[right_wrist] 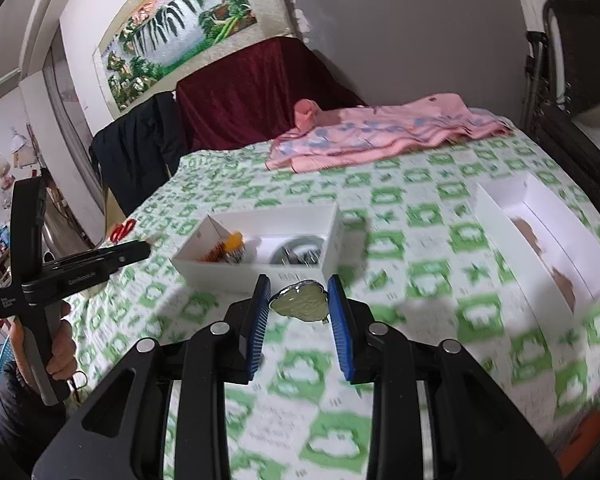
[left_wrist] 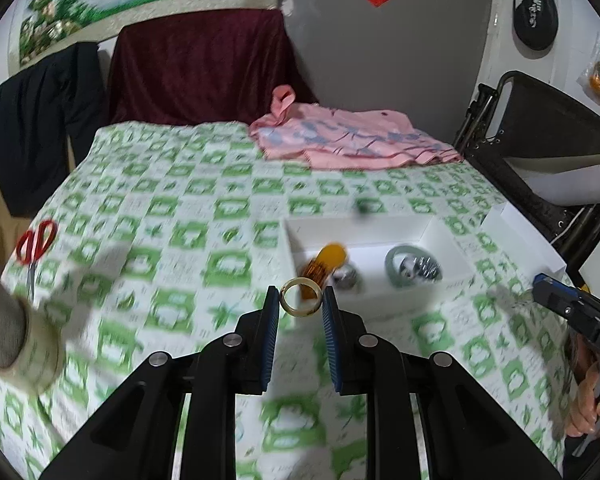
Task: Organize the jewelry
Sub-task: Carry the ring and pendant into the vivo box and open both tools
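My left gripper [left_wrist: 301, 300] is shut on a pale yellow ring [left_wrist: 301, 299] and holds it above the green-checked cloth, just short of the white jewelry box [left_wrist: 364, 229]. The box holds an amber piece [left_wrist: 326, 260], a silvery piece [left_wrist: 346, 278] and a pale green bangle [left_wrist: 410, 266]. My right gripper [right_wrist: 299, 298] is shut on a pale green heart-shaped pendant [right_wrist: 299, 299], close in front of the same box [right_wrist: 332, 240]. Each gripper shows in the other's view: the right [left_wrist: 572, 308], the left [right_wrist: 80, 264].
The box's white lid [right_wrist: 548, 236] lies open-side up to the right. Red-handled scissors [left_wrist: 35, 246] lie at the table's left edge. A pink cloth [left_wrist: 352, 136] lies at the far side. A tape roll [left_wrist: 36, 356] is near left. A black chair [left_wrist: 540, 152] stands right.
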A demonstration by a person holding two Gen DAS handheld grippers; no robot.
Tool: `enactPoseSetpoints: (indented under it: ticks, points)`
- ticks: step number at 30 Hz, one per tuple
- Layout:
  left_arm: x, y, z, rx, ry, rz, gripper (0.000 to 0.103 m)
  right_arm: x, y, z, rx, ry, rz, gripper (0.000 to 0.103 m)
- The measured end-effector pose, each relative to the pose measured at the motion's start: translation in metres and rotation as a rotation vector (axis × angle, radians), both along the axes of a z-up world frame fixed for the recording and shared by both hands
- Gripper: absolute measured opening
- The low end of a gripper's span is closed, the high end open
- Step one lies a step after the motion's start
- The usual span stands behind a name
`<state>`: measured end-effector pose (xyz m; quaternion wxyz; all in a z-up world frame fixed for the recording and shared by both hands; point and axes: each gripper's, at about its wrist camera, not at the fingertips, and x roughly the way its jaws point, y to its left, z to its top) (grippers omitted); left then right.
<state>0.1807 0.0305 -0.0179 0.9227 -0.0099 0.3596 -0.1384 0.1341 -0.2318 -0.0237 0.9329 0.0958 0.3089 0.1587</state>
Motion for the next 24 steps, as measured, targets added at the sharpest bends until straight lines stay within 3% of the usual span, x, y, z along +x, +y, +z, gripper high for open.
enactPoseSetpoints:
  ticks: [7,14,20,22,24]
  points:
    - [0.028,-0.024,0.007,0.003,-0.003,-0.031,0.022,0.039,0.014,0.006,0.011,0.017,0.034,0.029]
    - [0.06,-0.032,-0.01,-0.015,0.047,-0.03,0.022,0.081,0.021,-0.006,0.029,0.073,0.032,0.029]
    - [0.078,-0.034,-0.025,-0.019,0.068,-0.023,0.023,0.105,0.028,-0.022,-0.013,0.099,0.014,0.029]
    - [0.08,-0.033,-0.028,-0.022,0.07,-0.018,0.042,0.107,0.028,-0.027,-0.018,0.097,0.005,0.035]
    - [0.079,-0.03,-0.028,-0.049,0.055,-0.021,0.05,0.108,0.023,-0.028,0.019,0.093,0.013,0.039]
